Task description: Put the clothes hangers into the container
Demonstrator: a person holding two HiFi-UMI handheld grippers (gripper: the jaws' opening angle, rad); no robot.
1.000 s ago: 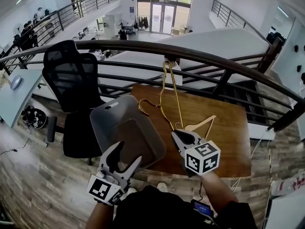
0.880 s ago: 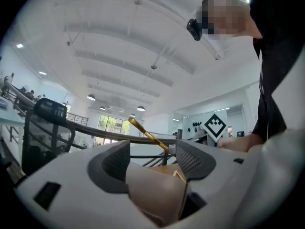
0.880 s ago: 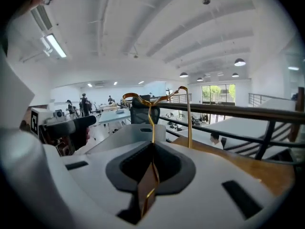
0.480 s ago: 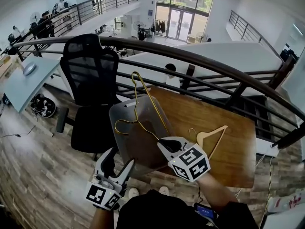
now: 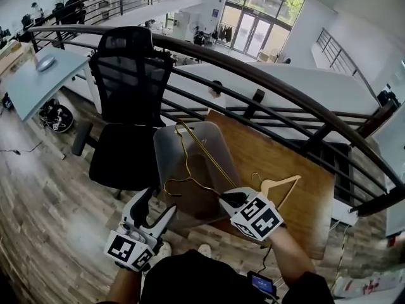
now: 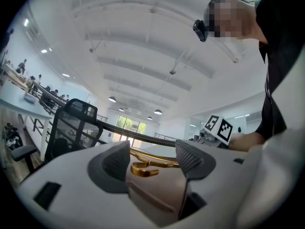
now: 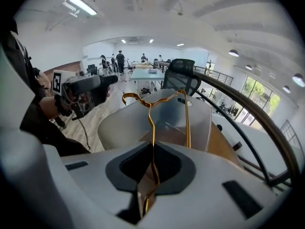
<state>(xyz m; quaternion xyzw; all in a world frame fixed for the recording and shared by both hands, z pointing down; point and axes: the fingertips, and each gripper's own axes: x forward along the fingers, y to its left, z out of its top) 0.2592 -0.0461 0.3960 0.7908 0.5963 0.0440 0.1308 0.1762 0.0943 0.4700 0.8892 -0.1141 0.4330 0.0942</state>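
Right gripper (image 5: pixel 226 199): fingers (image 7: pixel 167 168) were clamped on the gold wire hanger (image 5: pixel 193 160), held over the open container (image 5: pixel 166 145) at the tabletop's (image 5: pixel 278 157) left end. Left gripper (image 5: pixel 156 206): fingers (image 6: pixel 116 163) were apart and empty, near the container. Best approach seemed to be to lower the hook end inside the walls, lay it flat, then release. The wooden hanger (image 5: pixel 278 183) lay on the tabletop.

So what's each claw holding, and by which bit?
The right claw pinches the gold wire hanger at one corner of its frame. The left claw is open and holds nothing.
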